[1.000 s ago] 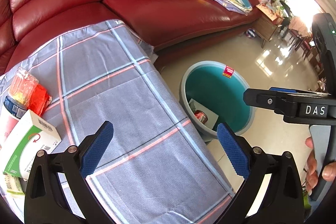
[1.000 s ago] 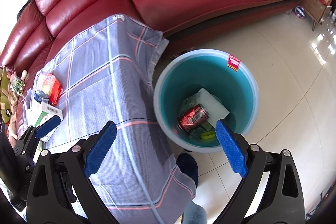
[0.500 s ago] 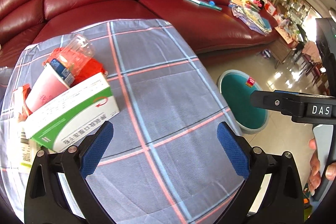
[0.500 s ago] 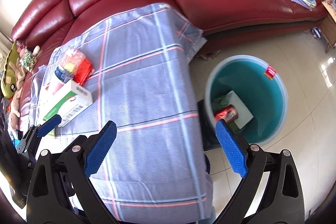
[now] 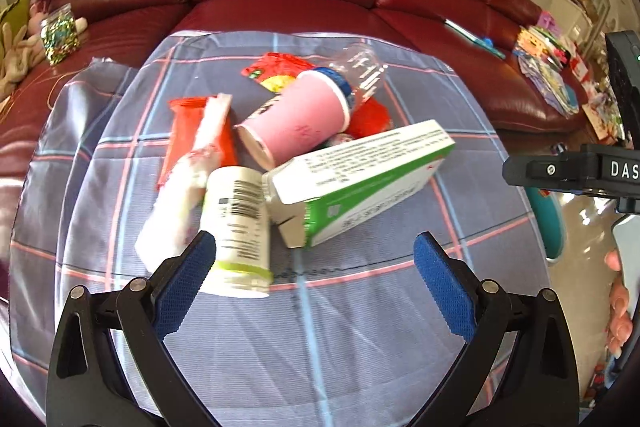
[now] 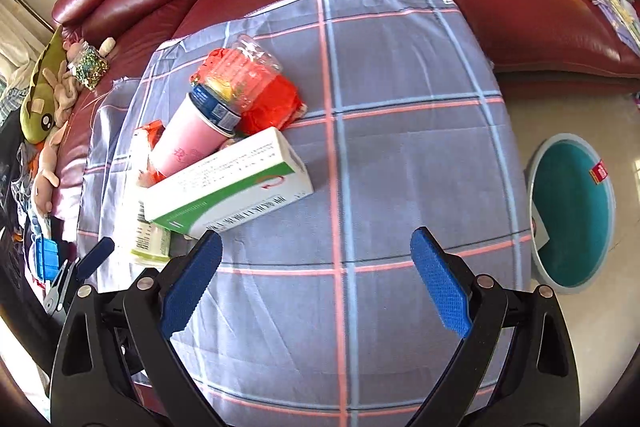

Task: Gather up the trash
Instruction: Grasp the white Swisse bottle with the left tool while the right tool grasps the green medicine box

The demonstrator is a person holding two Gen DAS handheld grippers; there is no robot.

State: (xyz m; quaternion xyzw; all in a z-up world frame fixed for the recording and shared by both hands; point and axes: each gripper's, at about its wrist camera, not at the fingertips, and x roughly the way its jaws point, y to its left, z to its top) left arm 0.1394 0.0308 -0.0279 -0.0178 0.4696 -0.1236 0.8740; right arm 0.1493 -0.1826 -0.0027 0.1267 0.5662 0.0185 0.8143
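Checked cloth under both spread, empty hand-held grippers.

The left gripper is showing two black, angular arms, each wearing a blue, textured pad on its inner face. Round silver screws are sitting just behind the pads. The right gripper is wearing the same black frame, blue pads and silver screws. Off to the right of the left claw, a black bar is carrying white letters "DAS".
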